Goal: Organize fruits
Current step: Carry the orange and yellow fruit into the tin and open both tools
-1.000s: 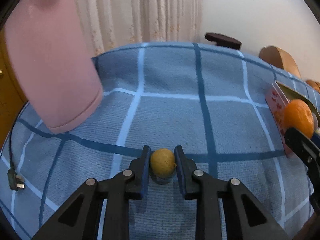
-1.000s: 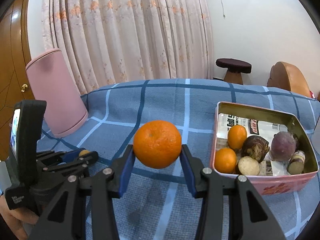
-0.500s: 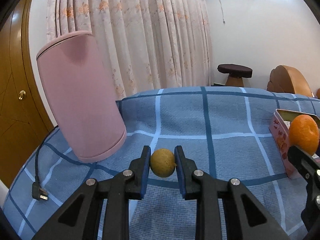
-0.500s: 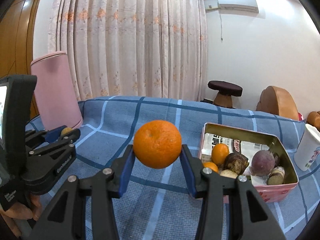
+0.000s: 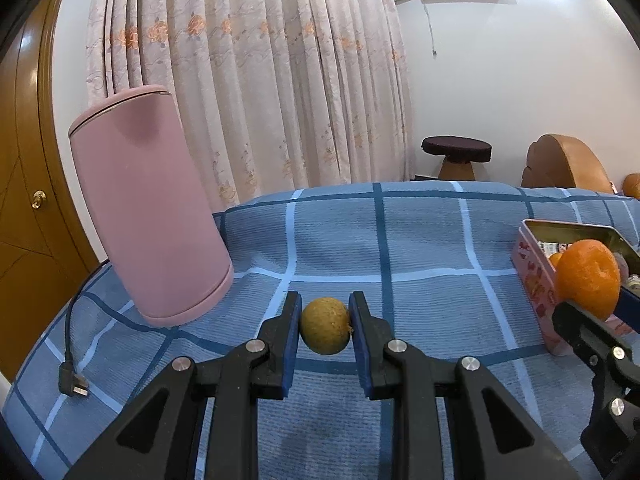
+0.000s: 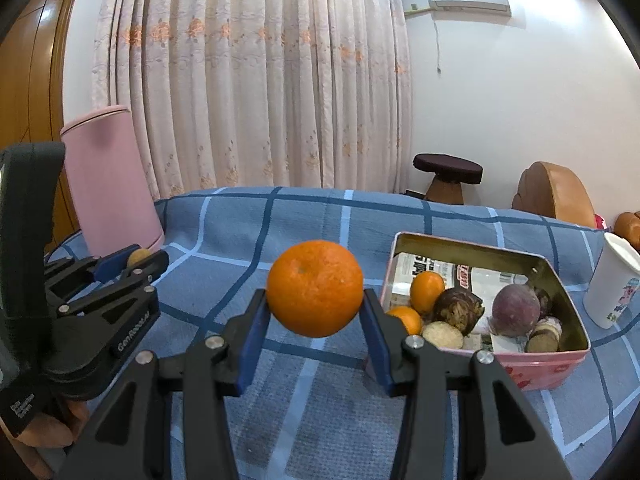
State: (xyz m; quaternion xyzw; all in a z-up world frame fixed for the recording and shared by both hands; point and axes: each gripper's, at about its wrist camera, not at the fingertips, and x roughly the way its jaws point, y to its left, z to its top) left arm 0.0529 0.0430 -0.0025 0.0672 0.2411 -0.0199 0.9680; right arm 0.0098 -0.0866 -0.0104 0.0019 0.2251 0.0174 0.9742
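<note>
Both tools clamped on fruit, raised above the blue checked worktop.

Left tool (image 5: 325, 330) closed on a small brown-yellow fruit (image 5: 325, 331), pinched between the blue pads at the fingertips, clear of the cloth. Right tool (image 6: 315, 322) closed on an orange (image 6: 315, 288), gripped at its lower half and bulging above the pads. Just right of the orange, a pink tin (image 6: 538, 368) on the worktop (image 5: 420, 248), holding two smaller oranges (image 6: 427, 291), brownish and purple pieces and printed packets. Left of the small fruit, a pink canister (image 5: 148, 216) and a black plug (image 5: 73, 383). Beyond the tin, a white cup (image 6: 612, 280).
</note>
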